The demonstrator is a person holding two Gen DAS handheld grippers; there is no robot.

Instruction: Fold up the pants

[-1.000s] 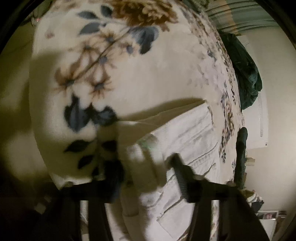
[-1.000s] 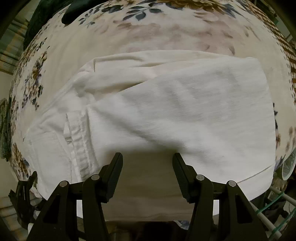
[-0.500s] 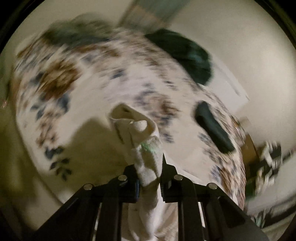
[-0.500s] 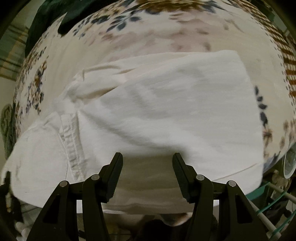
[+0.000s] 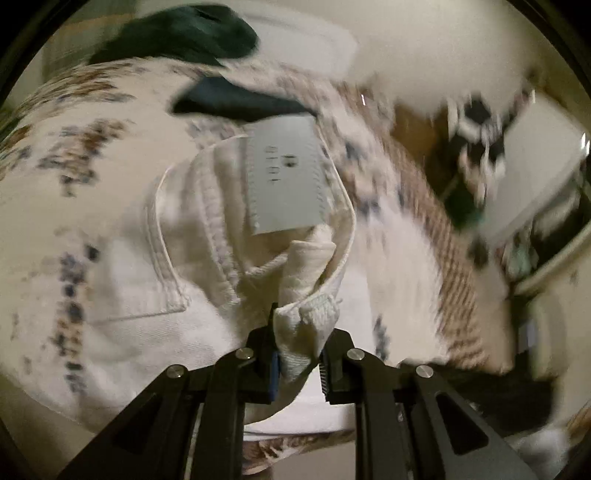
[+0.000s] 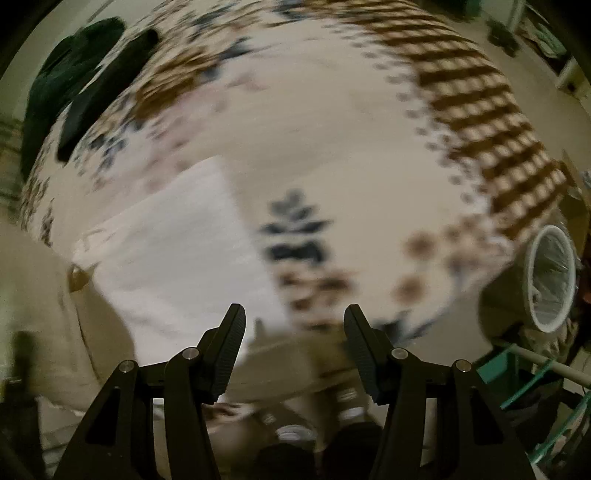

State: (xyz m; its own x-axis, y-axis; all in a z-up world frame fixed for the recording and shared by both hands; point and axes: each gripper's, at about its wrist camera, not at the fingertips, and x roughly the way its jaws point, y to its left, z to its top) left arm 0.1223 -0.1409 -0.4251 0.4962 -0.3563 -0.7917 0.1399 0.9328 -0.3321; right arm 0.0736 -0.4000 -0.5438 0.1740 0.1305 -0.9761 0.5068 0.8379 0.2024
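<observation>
White pants (image 5: pixel 155 280) lie on a floral blanket (image 5: pixel 74 147) on a bed. In the left wrist view their waistband, a back pocket and a grey inner label (image 5: pixel 284 177) face me. My left gripper (image 5: pixel 298 350) is shut on a bunched fold of the pants' fabric, held up over the waist. In the right wrist view the pants (image 6: pixel 177 266) lie at the lower left. My right gripper (image 6: pixel 293 332) is open and empty, just right of the pants' edge, above the blanket (image 6: pixel 332 147).
Dark green clothing (image 5: pixel 184 33) and a dark flat item (image 5: pixel 236 99) lie at the bed's far side. A white-rimmed basket (image 6: pixel 550 277) and a green rack (image 6: pixel 517 373) stand off the bed's right edge. Both views are motion-blurred.
My left gripper shut on the pants' fabric and swung it over toward the waistband. My right gripper moved right, off the pants, and stayed open.
</observation>
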